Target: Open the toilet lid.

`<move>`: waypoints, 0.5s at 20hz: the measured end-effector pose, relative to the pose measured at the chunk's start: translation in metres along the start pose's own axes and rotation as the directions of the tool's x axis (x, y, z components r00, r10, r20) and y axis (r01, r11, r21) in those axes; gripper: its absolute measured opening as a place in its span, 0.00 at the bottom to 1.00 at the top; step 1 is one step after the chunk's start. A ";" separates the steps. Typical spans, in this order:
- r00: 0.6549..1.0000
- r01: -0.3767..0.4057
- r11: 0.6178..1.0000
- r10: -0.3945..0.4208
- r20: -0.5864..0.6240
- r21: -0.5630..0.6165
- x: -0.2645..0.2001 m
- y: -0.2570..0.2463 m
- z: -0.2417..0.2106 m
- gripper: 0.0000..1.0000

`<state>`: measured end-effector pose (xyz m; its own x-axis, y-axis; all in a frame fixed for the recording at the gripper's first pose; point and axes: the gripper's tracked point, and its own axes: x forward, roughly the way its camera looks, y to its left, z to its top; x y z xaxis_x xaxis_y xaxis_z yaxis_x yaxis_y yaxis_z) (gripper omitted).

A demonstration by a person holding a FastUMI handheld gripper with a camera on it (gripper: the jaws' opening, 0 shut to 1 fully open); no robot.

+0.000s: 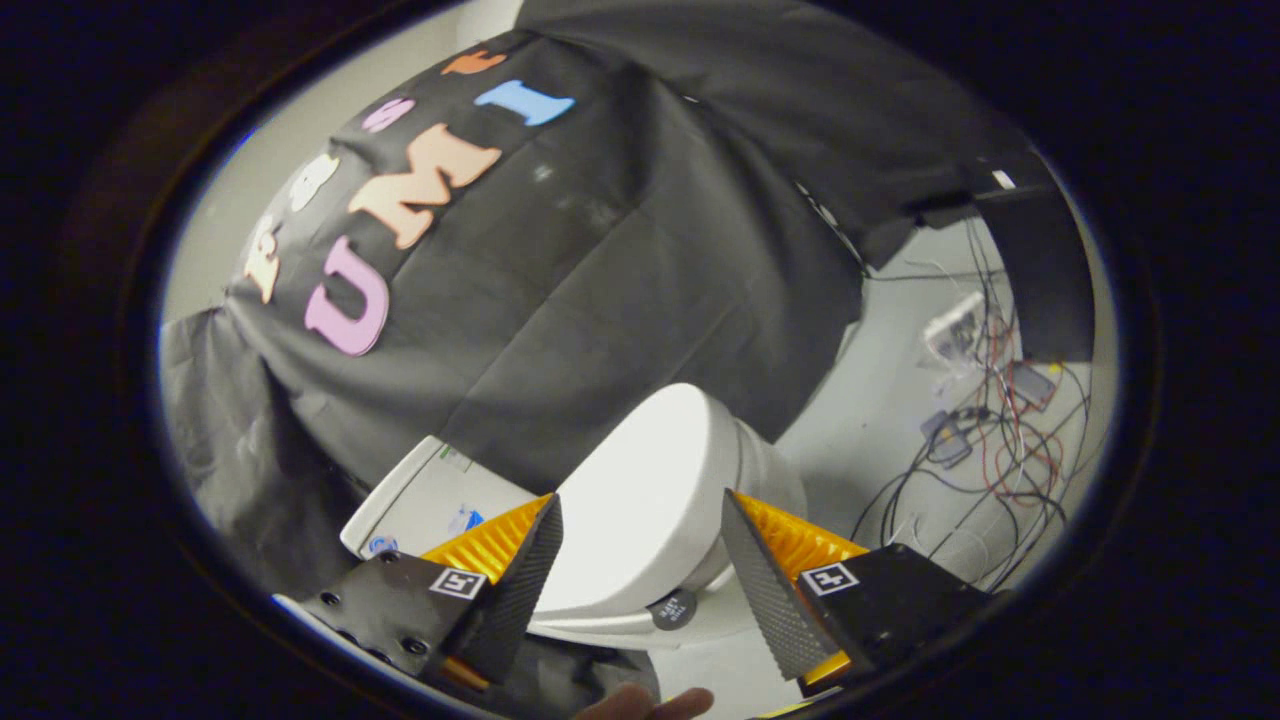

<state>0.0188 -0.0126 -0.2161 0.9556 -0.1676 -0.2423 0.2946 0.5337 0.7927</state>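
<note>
Gripper view: gripper (640,560) fingers spread apart, gripping nothing. Toilet lid (640,490) is closed, lying between and just beyond the fingertips, approx. 12 o'clock from the tool. Tank (425,495) sits at 10 o'clock; cables (990,440) on the floor at 2 o'clock. Risk, as judged: lid surface is smooth and rounded, so fingers may slip off w/o catching the rim; an off-centre approach could push the lid down instead of lifting it.

black cloth wall (620,260), pale floor (890,400) w/ tangled cables (1000,440).
</note>
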 end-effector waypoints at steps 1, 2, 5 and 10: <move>1.000 0.016 0.999 -0.016 -0.020 0.031 0.001 -0.014 -0.008 0.98; 0.998 0.030 0.997 -0.026 -0.050 0.071 0.004 -0.025 -0.019 0.98; 0.983 0.069 0.980 -0.036 -0.178 0.186 0.013 -0.038 -0.067 0.96; 0.957 0.030 0.948 0.065 -0.283 0.317 0.027 -0.034 -0.119 0.79</move>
<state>0.0347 0.0638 -0.3163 0.9346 0.1083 -0.3387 0.3064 0.2383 0.9216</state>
